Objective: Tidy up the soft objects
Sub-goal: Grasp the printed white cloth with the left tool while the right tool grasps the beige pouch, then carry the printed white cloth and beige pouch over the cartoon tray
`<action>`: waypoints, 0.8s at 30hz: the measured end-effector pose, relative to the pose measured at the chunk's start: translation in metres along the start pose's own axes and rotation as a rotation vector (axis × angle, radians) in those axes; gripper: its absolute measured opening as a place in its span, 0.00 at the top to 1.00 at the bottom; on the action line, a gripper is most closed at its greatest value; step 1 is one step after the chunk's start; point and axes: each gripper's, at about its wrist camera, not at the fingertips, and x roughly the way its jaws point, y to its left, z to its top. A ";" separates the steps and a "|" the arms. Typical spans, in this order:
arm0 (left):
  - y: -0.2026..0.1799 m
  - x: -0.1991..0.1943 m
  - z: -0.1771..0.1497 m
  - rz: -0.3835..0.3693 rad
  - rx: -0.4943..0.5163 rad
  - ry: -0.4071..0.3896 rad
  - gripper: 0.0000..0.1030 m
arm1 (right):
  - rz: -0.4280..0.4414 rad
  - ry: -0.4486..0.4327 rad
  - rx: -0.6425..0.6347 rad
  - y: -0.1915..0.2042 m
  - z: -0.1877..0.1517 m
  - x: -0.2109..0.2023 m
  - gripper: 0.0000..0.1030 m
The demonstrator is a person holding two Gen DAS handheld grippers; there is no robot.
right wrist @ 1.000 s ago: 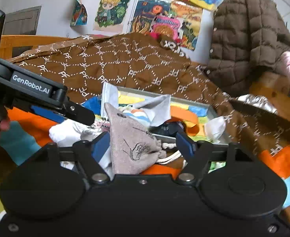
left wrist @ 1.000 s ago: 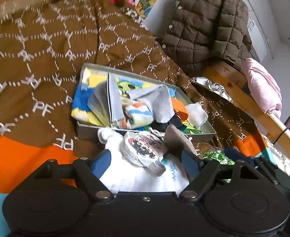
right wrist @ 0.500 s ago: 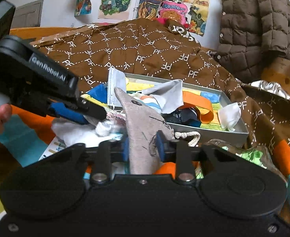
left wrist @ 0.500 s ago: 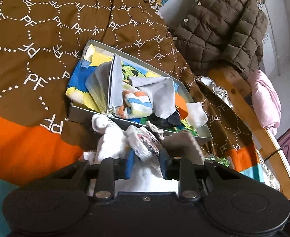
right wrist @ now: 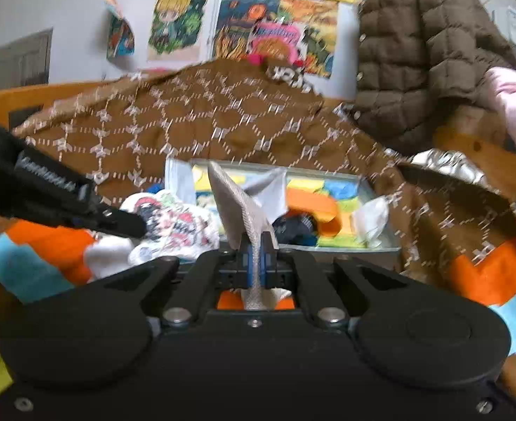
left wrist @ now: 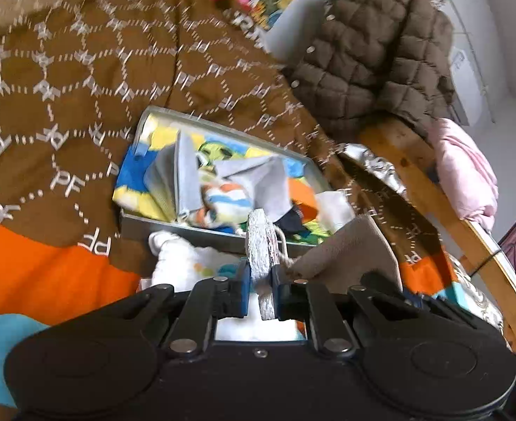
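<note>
A grey metal tray (left wrist: 202, 236) full of colourful socks and cloths lies on a brown patterned blanket (left wrist: 65, 105); it also shows in the right wrist view (right wrist: 359, 249). My left gripper (left wrist: 260, 273) is shut on a white printed cloth (left wrist: 260, 242), held up just in front of the tray's near wall. That cloth shows in the right wrist view (right wrist: 173, 224), with the left gripper (right wrist: 131, 226) on it. My right gripper (right wrist: 256, 263) is shut on a grey-brown fabric pouch (right wrist: 233, 207), also lifted before the tray. The pouch appears in the left wrist view (left wrist: 345, 249).
A white soft item (left wrist: 177, 256) lies below the left gripper by the tray. A brown quilted jacket (left wrist: 370, 52) and pink cloth (left wrist: 465, 172) hang on the wooden bed frame (left wrist: 444, 210) at right. Posters (right wrist: 258, 28) cover the wall behind.
Both grippers went from open to shut, the left on the printed cloth and the right on the pouch. Both have since lifted their items up off the pile.
</note>
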 end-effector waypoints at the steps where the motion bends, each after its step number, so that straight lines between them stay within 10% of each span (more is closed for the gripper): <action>1: -0.005 -0.007 0.000 -0.002 0.011 -0.008 0.88 | -0.004 -0.011 0.006 -0.003 0.003 -0.006 1.00; 24: -0.114 -0.160 -0.063 0.005 0.209 -0.065 0.87 | 0.046 -0.087 -0.087 -0.035 0.034 -0.163 1.00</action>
